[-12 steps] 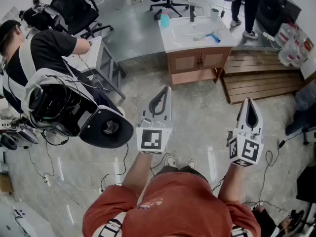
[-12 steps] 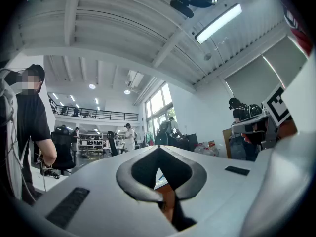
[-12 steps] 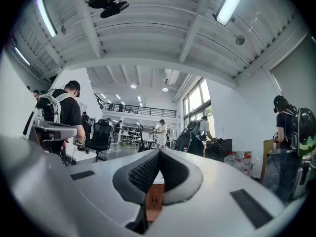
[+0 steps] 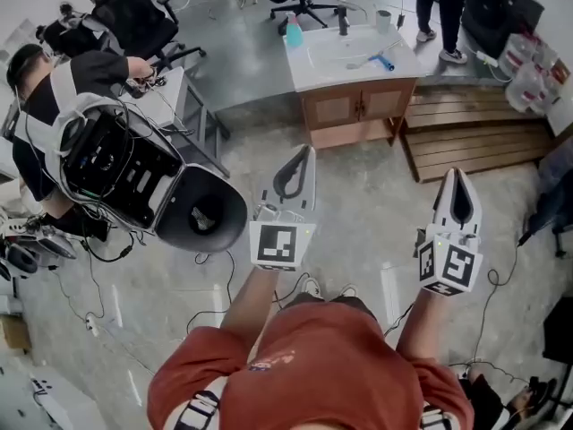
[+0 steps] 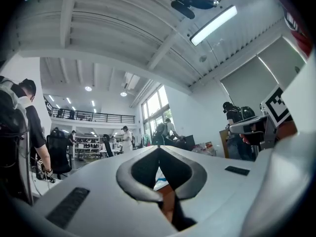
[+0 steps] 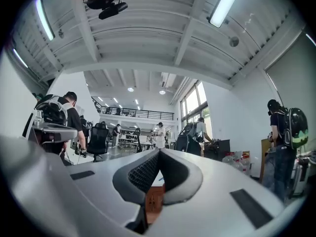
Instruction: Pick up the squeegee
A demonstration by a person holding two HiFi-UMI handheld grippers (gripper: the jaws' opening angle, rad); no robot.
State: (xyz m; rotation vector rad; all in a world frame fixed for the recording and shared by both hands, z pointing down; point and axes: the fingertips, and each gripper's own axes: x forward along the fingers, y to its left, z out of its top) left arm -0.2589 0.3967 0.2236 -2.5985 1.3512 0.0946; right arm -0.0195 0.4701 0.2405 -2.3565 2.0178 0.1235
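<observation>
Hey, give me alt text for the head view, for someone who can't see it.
A person in a red shirt holds two white tools out front, the left tool and the right tool, both shut and empty, pointing toward a wooden sink cabinet across the floor. A blue-handled squeegee lies untouched on its white top.

Bare floor (image 4: 358,204) lies open from the left gripper (image 4: 307,150) and right gripper (image 4: 456,174) to the cabinet (image 4: 358,106); a person (image 4: 89,70) with bulky gear (image 4: 116,168) crowds the left; a wooden pallet (image 4: 474,141) flanks the cabinet's right; a bottle (image 4: 294,32) and cup (image 4: 383,21) stand on its top.
</observation>
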